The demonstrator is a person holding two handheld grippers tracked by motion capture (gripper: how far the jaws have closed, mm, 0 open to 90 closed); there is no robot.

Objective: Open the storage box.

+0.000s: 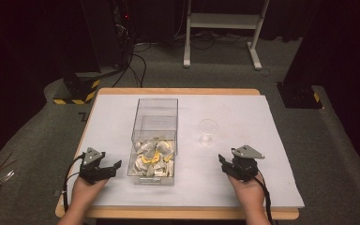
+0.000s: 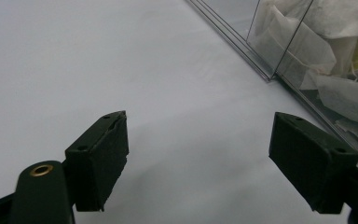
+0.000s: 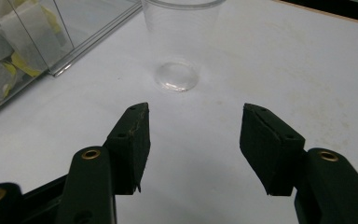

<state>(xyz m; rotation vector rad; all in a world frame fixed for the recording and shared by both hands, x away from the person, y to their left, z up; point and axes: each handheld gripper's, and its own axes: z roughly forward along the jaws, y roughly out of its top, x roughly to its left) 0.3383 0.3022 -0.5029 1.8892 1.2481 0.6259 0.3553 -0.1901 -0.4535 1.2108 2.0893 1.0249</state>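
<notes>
A clear plastic box (image 1: 155, 123) stands at the table's middle, its near half filled with white and yellow tea bags (image 1: 153, 158). An empty clear plastic cup (image 1: 207, 132) stands upright to the right of the box. My left gripper (image 1: 114, 168) rests low on the table to the left of the box, open, with nothing between its jaws; in the left gripper view (image 2: 198, 154) the box wall (image 2: 289, 60) and the tea bags (image 2: 317, 42) lie ahead to the right. My right gripper (image 1: 222, 161) stands open and empty, near side of the cup (image 3: 179, 32), which lies straight ahead beyond its jaws (image 3: 193, 140).
The white table top (image 1: 243, 117) has a wooden edge all round. Beyond the table are a white metal stand (image 1: 222, 28), cables on the grey floor and black-and-yellow striped bases (image 1: 77, 91). Bare surface lies around both grippers.
</notes>
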